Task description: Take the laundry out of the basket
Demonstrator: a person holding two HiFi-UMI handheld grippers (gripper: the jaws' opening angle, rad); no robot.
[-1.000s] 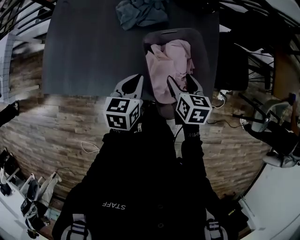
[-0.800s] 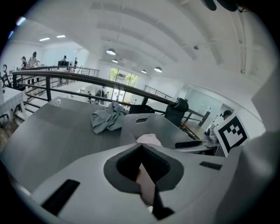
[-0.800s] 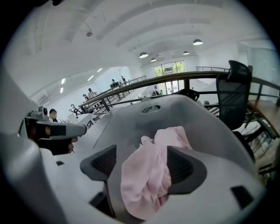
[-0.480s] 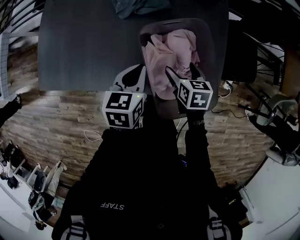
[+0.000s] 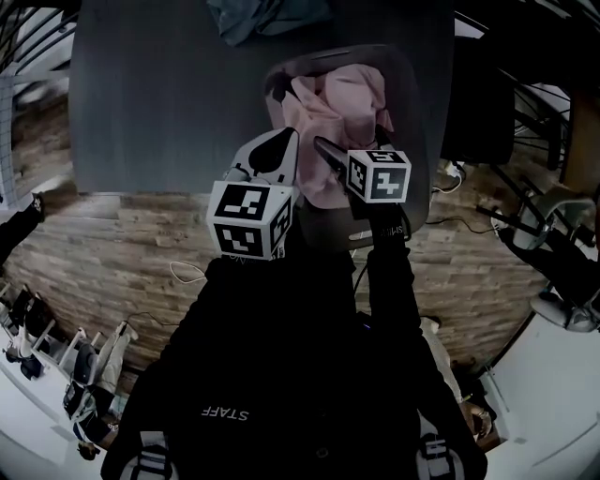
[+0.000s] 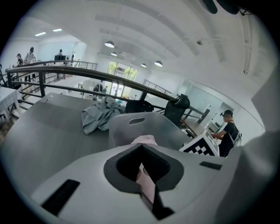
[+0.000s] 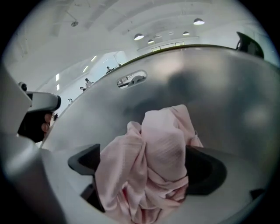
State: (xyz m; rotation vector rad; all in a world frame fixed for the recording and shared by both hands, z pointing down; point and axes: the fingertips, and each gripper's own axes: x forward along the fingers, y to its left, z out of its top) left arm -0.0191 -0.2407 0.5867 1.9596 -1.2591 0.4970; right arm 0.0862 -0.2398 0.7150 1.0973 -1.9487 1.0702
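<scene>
A grey laundry basket [image 5: 412, 84] stands on the near right part of a dark table [image 5: 159, 94] and holds crumpled pink laundry [image 5: 333, 103]. My right gripper [image 5: 354, 141] reaches into the basket. In the right gripper view its jaws are opening wide, with a bulge of the pink laundry [image 7: 162, 144] between them and the basket's inner wall [image 7: 197, 78] behind. My left gripper [image 5: 281, 141] hangs by the basket's left rim with its jaws together. In the left gripper view the left gripper [image 6: 142, 146] points at the basket [image 6: 131, 127], and the pink laundry [image 6: 144, 140] peeks over its tips.
A grey-teal garment [image 5: 267, 14] lies in a heap on the table behind the basket, and the left gripper view shows this garment [image 6: 98, 116] too. A black chair [image 5: 478, 103] stands right of the table. Wood floor with cables lies below. A person [image 6: 227, 133] stands at far right.
My right gripper has pushed forward into the basket over the pink laundry and its jaws have spread. My left gripper has moved forward to the basket's left rim.
</scene>
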